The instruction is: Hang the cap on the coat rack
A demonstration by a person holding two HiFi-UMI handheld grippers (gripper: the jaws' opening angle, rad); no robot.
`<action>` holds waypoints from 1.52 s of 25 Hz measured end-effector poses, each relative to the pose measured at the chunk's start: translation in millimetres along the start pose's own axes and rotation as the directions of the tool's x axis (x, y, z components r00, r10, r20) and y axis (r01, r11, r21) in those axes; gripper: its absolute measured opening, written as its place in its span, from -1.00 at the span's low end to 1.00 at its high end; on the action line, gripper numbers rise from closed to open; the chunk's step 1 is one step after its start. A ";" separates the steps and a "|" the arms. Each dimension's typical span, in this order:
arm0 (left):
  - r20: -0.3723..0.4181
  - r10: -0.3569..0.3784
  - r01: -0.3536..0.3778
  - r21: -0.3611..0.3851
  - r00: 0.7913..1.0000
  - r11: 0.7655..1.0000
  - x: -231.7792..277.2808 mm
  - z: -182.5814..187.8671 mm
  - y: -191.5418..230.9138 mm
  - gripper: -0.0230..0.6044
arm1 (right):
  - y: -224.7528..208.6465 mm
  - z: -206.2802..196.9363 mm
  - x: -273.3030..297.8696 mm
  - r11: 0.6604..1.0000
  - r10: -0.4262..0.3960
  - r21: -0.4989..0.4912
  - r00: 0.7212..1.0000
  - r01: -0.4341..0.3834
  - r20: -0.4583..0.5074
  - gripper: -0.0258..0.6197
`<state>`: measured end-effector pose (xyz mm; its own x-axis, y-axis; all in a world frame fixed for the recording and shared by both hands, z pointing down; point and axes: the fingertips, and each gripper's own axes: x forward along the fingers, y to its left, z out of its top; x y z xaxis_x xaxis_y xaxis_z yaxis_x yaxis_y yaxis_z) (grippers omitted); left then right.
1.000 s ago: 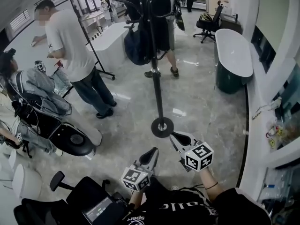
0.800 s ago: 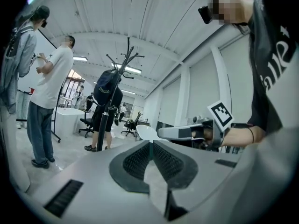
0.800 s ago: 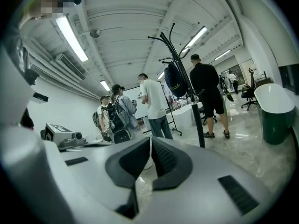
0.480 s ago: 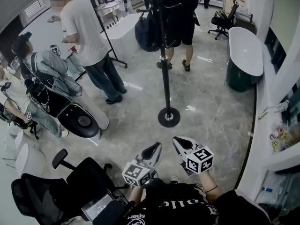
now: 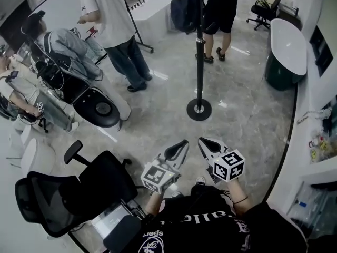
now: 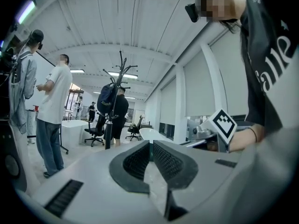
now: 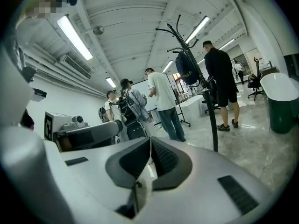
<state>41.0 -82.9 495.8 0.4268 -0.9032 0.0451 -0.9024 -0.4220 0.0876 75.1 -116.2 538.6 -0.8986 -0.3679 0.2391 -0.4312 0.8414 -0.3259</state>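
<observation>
Floor (image 5: 253, 115), coat rack (image 5: 199, 51); left tongs (image 5: 178, 148), right tongs (image 5: 208, 144) closed.

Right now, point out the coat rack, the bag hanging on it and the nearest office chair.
coat rack (image 5: 199, 62): head view, pole.
bag (image 5: 181, 12): head view, body.
nearest office chair (image 5: 105, 182): head view, seat.

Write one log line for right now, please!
left gripper: shut, empty | right gripper: shut, empty | coat rack: standing ahead on floor | cap: not in either gripper
</observation>
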 end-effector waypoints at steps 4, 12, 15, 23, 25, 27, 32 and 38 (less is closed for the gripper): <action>-0.002 0.004 -0.004 0.007 1.000 1.000 -41.9 -4.6 0.1 -0.85 | 40.3 -15.8 2.4 1.000 -0.004 0.005 1.000 0.004 -0.021 -0.85; -0.020 -0.027 0.027 -0.011 0.999 1.000 -135.1 -15.8 6.1 -0.85 | 127.6 -52.5 3.7 0.998 -0.050 0.033 0.999 0.051 -0.020 -0.85; -0.030 -0.069 0.068 -0.030 0.997 0.997 -163.3 -23.8 3.2 -0.85 | 154.5 -69.0 -2.3 0.994 -0.091 0.055 0.996 0.091 -0.009 -0.85; -0.047 -0.195 0.192 -0.057 0.980 0.980 -204.8 -40.0 -18.8 -0.85 | 200.4 -104.4 -24.5 0.976 -0.202 0.082 0.979 0.202 -0.013 -0.85; -0.047 -0.218 0.215 -0.066 0.975 0.974 -208.1 -40.2 -25.1 -0.85 | 205.4 -106.6 -32.1 0.970 -0.226 0.085 0.974 0.227 -0.014 -0.85; -0.063 -0.236 0.230 -0.081 0.970 0.970 -210.7 -38.6 -31.8 -0.85 | 208.4 -108.3 -39.7 0.964 -0.249 0.088 0.968 0.250 -0.016 -0.85; -0.045 -0.255 0.250 -0.094 0.966 0.964 -222.3 -48.0 -31.0 -0.85 | 219.3 -115.5 -42.8 0.960 -0.267 0.076 0.963 0.269 -0.034 -0.85; -0.045 -0.214 0.209 -0.097 0.976 0.973 -221.8 -44.4 -15.0 -0.85 | 223.8 -113.8 -32.7 0.967 -0.247 0.044 0.967 0.250 -0.053 -0.86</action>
<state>-37.4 127.3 528.6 0.6120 -0.7877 0.0699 -0.7833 -0.5916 0.1910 17.2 129.2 561.9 -0.7585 -0.5428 0.3608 -0.6450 0.7047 -0.2957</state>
